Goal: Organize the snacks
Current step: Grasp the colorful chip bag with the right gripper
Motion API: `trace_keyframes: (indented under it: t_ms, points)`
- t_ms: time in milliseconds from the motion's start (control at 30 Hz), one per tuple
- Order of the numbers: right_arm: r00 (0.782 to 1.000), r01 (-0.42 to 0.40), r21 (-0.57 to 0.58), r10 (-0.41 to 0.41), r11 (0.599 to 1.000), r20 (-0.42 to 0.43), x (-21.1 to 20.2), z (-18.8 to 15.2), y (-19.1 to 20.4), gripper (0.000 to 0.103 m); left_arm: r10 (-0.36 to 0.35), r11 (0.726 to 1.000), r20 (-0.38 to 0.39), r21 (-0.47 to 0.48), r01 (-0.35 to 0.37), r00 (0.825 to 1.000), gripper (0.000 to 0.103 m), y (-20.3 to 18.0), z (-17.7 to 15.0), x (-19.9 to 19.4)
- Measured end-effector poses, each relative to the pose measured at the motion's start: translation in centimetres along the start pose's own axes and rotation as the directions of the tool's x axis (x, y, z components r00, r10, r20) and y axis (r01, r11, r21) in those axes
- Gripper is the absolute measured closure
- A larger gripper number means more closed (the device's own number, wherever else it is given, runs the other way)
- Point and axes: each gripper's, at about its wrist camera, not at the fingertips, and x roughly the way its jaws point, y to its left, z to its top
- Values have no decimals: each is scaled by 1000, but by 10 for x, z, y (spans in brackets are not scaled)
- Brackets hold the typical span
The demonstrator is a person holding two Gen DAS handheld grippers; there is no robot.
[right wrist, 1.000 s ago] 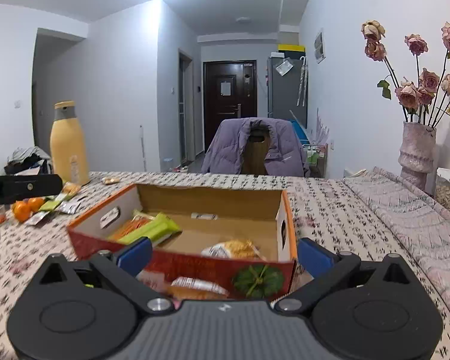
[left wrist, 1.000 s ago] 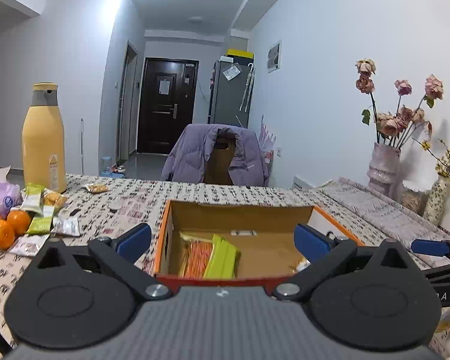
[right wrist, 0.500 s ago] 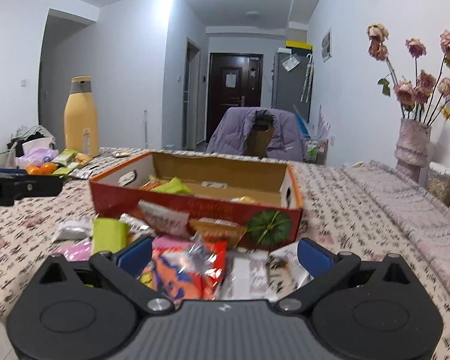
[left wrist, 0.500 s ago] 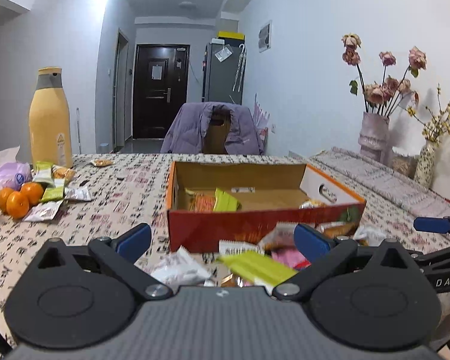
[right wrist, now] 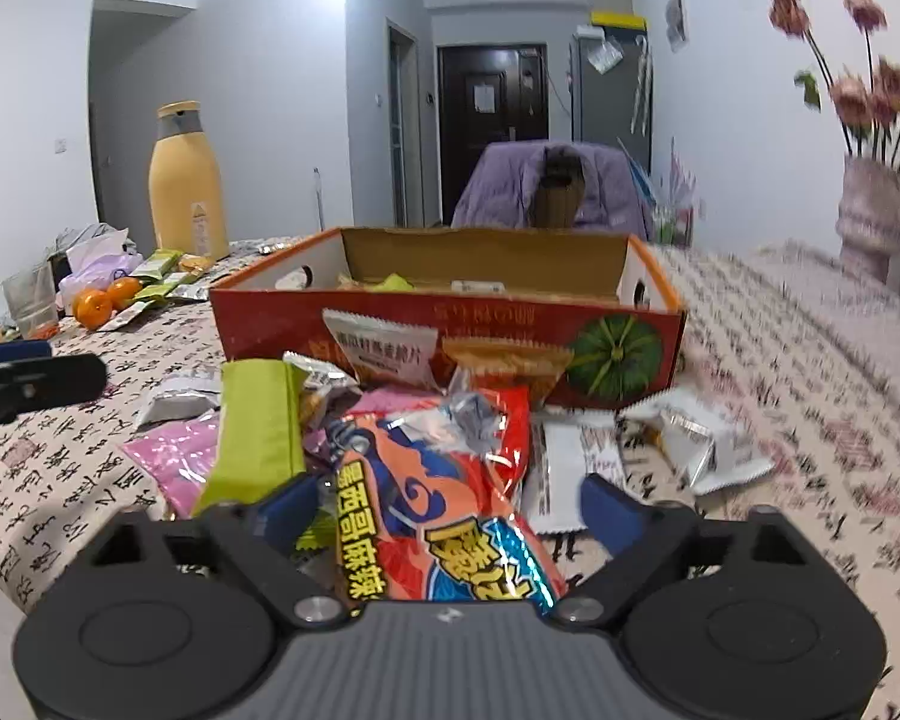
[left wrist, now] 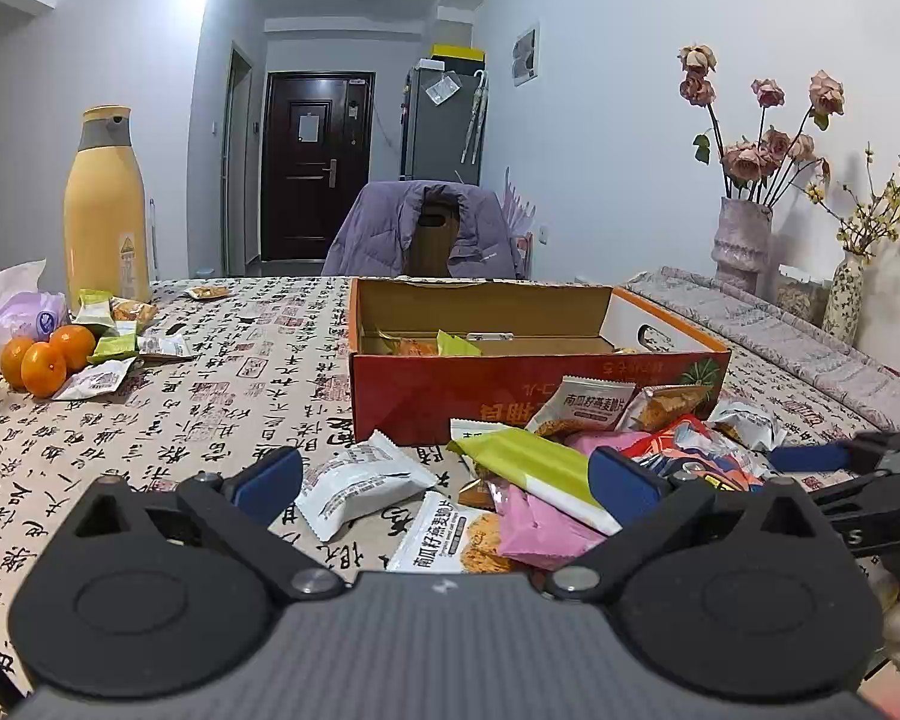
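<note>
A red cardboard box (left wrist: 534, 402) (right wrist: 450, 324) stands open on the table with a few snacks inside. A heap of loose snack packets lies in front of it: a white packet (left wrist: 360, 480), a green packet (left wrist: 528, 468) (right wrist: 258, 432), a pink packet (left wrist: 540, 528) and an orange-blue bag (right wrist: 444, 504). My left gripper (left wrist: 444, 486) is open, low over the white and green packets. My right gripper (right wrist: 450, 510) is open, with the orange-blue bag lying between its fingers. It also shows at the right in the left wrist view (left wrist: 840, 462).
A yellow bottle (left wrist: 107, 210), oranges (left wrist: 45, 354), a tissue pack (left wrist: 18, 306) and more small packets (left wrist: 114, 336) sit at the far left. A vase of dried roses (left wrist: 741, 240) stands at the right. A chair with a purple jacket (left wrist: 426, 234) is behind the table.
Both grippers have pulled back from the box and dropped lower. The heap of packets in front of the box has come into view beneath them.
</note>
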Motion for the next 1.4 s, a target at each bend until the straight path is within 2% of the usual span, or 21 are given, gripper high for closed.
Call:
trace_keyframes:
  t_ms: [133, 267, 433, 667, 1067, 1400]
  points:
    - [1000, -13, 39, 14, 999, -18, 8, -1, -7, 25, -6, 1000, -4, -9, 6, 1000, 0, 3, -2, 2]
    - [999, -8, 26, 9, 1000, -35, 14, -4, -5, 32, -8, 1000, -13, -19, 8, 1000, 0, 5, -3, 5]
    - [1000, -19, 21, 20, 1000, -21, 11, -4, -5, 46, -4, 1000, -30, -25, 3, 1000, 0, 8, -4, 9]
    - [1000, -8, 25, 7, 1000, 30, -2, 0, -10, 46, 7, 1000, -43, -28, -8, 999, 0, 11, -4, 12]
    - [993, 73, 78, -80, 994, 89, -17, 5, -35, 46, 63, 998, -88, 15, -62, 994, 0, 20, 3, 34]
    - [986, 123, 118, -135, 985, 96, -17, 6, -52, 46, 99, 990, -202, 115, -77, 974, 0, 43, 14, 78]
